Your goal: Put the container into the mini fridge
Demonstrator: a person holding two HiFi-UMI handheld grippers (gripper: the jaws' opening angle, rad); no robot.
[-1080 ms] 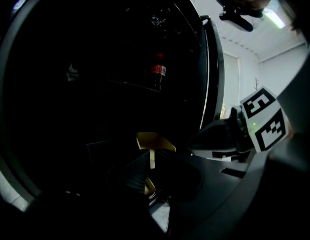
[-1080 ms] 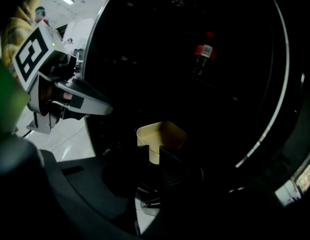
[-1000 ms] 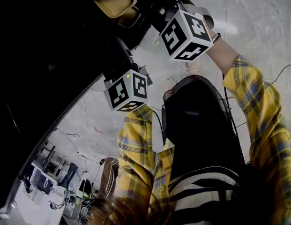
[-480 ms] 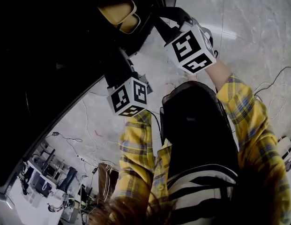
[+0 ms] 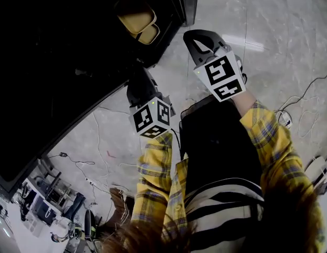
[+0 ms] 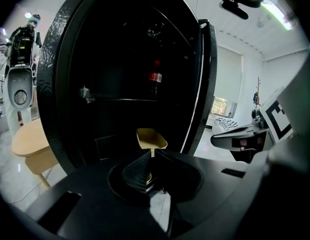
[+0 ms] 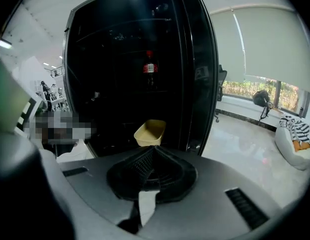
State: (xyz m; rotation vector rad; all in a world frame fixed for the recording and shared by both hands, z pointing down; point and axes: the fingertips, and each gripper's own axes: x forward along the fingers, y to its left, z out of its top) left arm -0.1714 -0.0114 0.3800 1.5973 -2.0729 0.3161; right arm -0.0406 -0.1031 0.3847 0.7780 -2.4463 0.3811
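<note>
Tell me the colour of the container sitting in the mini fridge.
Pale yellow; the container shows best in the right gripper view.

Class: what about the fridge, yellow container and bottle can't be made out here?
- Head view: fridge interior lost in darkness.
- Right gripper view: bottle label too small to read.
- Left gripper view: container, lower edge hidden behind the left gripper.

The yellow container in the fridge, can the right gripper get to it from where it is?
Probably yes. The mini fridge stands open and nothing sits between the right gripper and the yellow container. Its jaws have just closed, empty, so they would need to open first.
</note>
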